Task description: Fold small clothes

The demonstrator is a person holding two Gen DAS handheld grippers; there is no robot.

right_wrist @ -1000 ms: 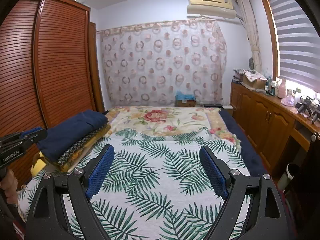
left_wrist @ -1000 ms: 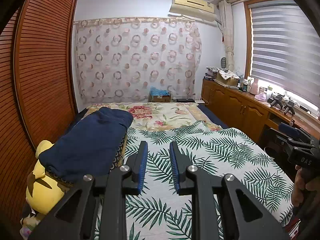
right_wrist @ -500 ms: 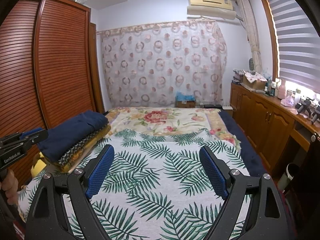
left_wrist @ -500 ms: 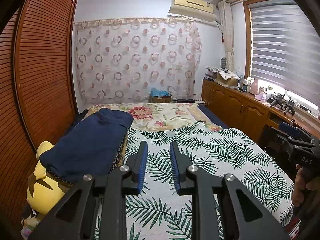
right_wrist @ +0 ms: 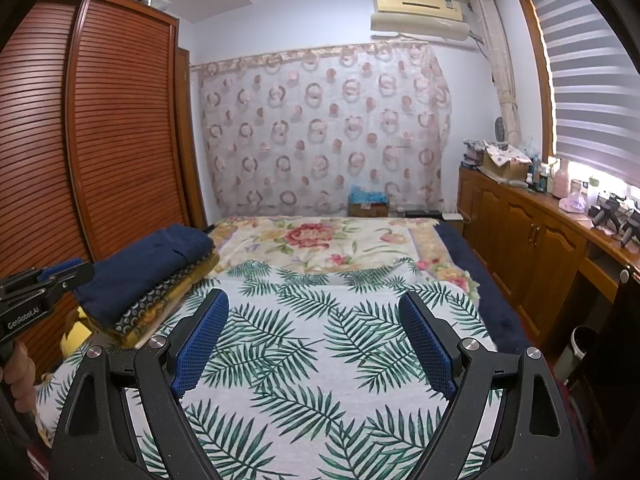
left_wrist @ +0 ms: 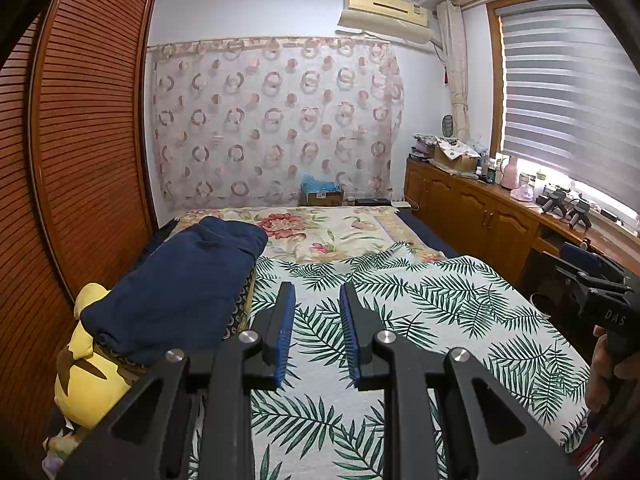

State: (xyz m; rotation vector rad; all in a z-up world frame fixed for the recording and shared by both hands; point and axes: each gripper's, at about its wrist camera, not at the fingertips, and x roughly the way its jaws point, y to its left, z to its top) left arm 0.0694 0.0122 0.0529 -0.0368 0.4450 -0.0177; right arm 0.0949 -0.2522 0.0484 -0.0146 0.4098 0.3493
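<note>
A stack of folded clothes lies on the bed's left side, a navy garment (left_wrist: pixel 180 288) (right_wrist: pixel 140 272) on top and patterned pieces (right_wrist: pixel 160 304) under it. My left gripper (left_wrist: pixel 317 292) hovers over the palm-leaf sheet (left_wrist: pixel 440 312), just right of the stack; its jaws stand a narrow gap apart with nothing between them. My right gripper (right_wrist: pixel 313 300) hangs wide open over the same sheet (right_wrist: pixel 320 340), holding nothing. Each gripper shows at the edge of the other's view, held by a hand: the left gripper (right_wrist: pixel 40 292), the right gripper (left_wrist: pixel 592 284).
A yellow plush toy (left_wrist: pixel 86 376) sits under the stack at the bed's left edge. A slatted wardrobe (left_wrist: pixel 80 140) runs along the left, a wooden cabinet (left_wrist: pixel 472 220) with clutter along the right. A floral blanket (left_wrist: pixel 320 232) covers the far half. A waste bin (right_wrist: pixel 576 352) stands by the cabinet.
</note>
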